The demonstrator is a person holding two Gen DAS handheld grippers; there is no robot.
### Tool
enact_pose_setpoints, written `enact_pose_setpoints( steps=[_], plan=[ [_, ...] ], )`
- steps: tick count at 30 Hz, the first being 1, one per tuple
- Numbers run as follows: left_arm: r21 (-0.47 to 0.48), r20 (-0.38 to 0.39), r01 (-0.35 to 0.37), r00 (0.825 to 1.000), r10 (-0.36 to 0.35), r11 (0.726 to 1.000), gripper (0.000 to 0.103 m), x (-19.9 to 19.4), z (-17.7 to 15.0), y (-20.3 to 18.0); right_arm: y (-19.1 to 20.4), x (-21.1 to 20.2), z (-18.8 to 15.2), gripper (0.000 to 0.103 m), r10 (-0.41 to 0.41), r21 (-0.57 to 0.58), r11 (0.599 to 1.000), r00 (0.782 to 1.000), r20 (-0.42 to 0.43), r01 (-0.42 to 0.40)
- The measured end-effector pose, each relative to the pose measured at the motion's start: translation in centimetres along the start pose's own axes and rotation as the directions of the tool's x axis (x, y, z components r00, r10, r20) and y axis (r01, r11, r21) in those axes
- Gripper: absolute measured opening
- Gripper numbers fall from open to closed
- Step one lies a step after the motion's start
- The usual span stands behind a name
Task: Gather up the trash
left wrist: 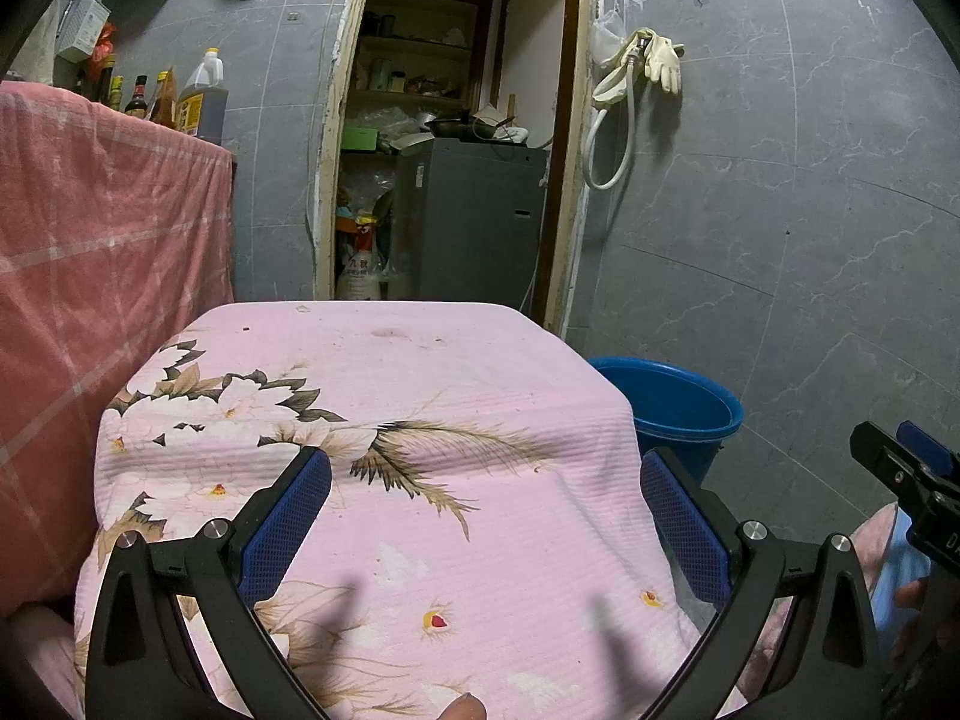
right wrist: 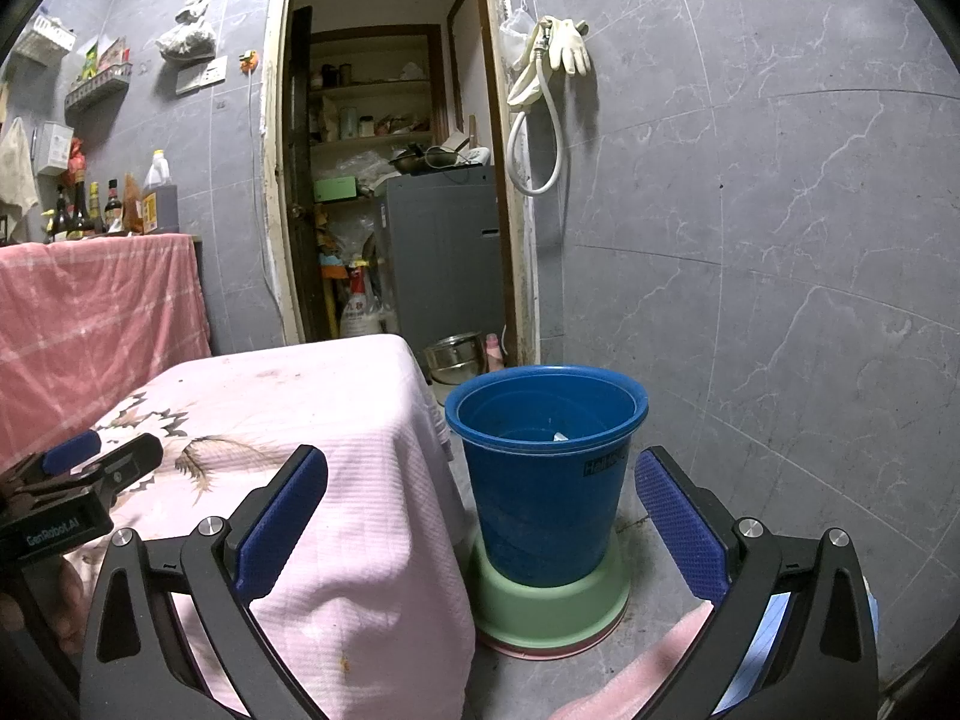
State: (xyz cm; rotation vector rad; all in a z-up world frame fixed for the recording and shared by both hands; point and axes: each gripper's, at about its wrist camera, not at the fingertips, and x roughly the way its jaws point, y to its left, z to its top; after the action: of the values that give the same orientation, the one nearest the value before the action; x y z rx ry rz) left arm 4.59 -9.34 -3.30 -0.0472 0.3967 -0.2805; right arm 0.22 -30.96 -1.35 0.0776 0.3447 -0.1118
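Rubber gloves [right wrist: 567, 45] and a hose [right wrist: 534, 144] hang beside the doorway — bottles [left wrist: 180, 93] behind pink checked cloth [left wrist: 90, 240].

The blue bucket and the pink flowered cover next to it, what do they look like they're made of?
The blue bucket looks like molded plastic: smooth, slightly glossy, with a rolled rim and a printed label. The pink flowered cover looks like woven cloth, probably cotton: fine ribbed texture, matte, draping in soft folds over the edges.

Ribbed pink cloth cover [left wrist: 456, 396], glossy blue plastic bucket [right wrist: 543, 498], matt grey tiled wall [right wrist: 750, 240]
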Motion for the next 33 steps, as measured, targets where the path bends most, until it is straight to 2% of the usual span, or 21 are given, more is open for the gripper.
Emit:
enact_pose_setpoints(
  steps=[33],
  plan=[
    [-0.001, 0.0, 0.001, 1.0, -0.001, 1.0, 0.101, 0.0, -0.05, 0.17, 0.03, 0.02, -0.11, 0.103, 0.0, 0.0, 1.0, 1.0, 0.0, 0.0]
  ],
)
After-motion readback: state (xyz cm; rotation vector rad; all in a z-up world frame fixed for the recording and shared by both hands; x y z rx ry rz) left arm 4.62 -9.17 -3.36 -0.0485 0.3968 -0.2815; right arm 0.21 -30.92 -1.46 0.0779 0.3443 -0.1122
